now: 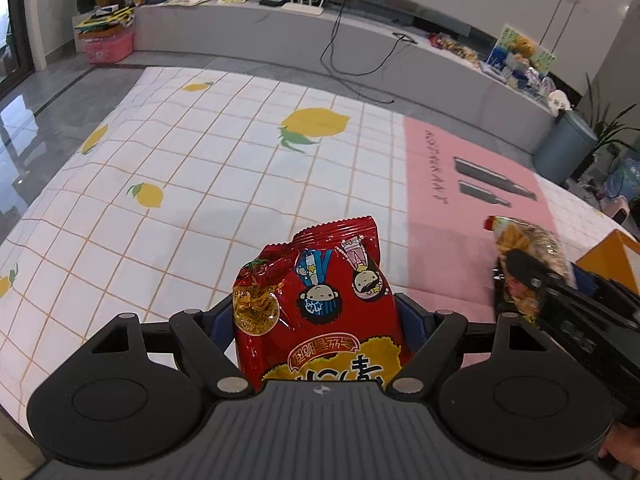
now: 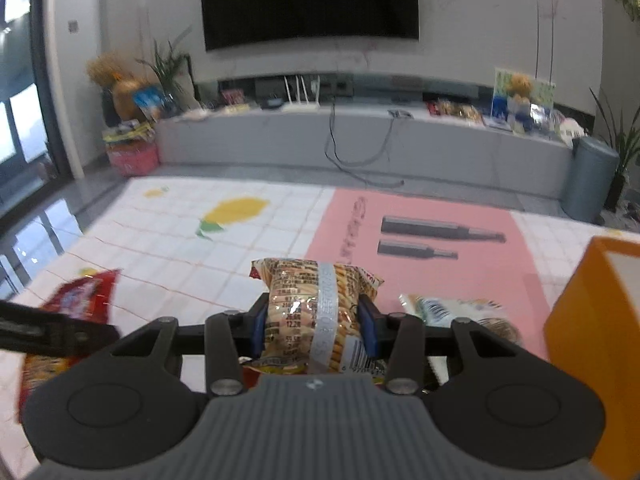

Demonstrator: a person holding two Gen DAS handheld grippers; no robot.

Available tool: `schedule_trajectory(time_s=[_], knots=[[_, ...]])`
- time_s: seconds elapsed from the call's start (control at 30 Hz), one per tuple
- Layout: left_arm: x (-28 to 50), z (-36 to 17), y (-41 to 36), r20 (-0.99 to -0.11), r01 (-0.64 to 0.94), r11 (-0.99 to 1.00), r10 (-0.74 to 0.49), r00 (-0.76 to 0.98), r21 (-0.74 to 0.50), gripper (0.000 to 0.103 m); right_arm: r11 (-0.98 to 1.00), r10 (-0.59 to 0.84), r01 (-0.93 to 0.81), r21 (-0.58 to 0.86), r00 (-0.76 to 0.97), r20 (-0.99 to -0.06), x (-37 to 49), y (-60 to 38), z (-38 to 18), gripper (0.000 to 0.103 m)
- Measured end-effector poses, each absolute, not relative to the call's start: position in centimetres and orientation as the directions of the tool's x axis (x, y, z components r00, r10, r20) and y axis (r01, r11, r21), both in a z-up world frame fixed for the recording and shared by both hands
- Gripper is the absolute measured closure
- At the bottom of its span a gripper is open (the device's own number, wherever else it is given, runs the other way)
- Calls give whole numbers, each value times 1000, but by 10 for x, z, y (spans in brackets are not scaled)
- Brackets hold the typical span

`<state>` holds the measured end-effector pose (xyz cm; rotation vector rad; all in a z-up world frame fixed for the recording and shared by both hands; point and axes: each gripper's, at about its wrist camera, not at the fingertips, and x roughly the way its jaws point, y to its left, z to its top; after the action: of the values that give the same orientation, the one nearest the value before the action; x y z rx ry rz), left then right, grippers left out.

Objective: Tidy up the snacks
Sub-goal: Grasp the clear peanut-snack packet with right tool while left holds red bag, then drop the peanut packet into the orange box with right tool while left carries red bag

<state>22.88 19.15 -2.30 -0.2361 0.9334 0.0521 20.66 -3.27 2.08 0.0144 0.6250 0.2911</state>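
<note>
The right gripper (image 2: 315, 322) has its 2 blue-padded fingers (image 2: 259, 330) pinched on a yellow biscuit packet (image 2: 316, 312), held clear above the desk (image 2: 168, 248), probably bound for the orange box (image 2: 592, 344) beside it. The left gripper (image 1: 316, 320) stands wide, fingers (image 1: 218, 322) flanking a red noodle-snack bag (image 1: 320, 304); whether they press it is unclear. Another packet (image 2: 452, 312) lies below.

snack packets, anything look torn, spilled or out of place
Nothing stands out. The red noodle packet in the left gripper and the yellow snack packet in the right gripper look sealed; no spill shows on the tablecloth.
</note>
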Motion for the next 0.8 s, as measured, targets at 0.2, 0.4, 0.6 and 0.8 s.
schedule_trajectory(time_s=[0.2, 0.4, 0.6, 0.8], knots=[[220, -10, 173, -760, -92, 966, -130, 636, -242, 12, 952, 306, -267, 152, 804, -510, 163, -74, 50, 60], [214, -1, 150, -711, -5, 947, -238, 662, -322, 12, 959, 277, -218, 179, 844, -458, 126, -130, 68, 60], [213, 1, 117, -679, 93, 931, -323, 659, -352, 12, 975, 186, -115, 190, 889, -418, 105, -193, 78, 60], [216, -4, 80, -681, 166, 924, -367, 634, -343, 12, 952, 46, 119, 281, 855, -517, 118, -268, 69, 60]])
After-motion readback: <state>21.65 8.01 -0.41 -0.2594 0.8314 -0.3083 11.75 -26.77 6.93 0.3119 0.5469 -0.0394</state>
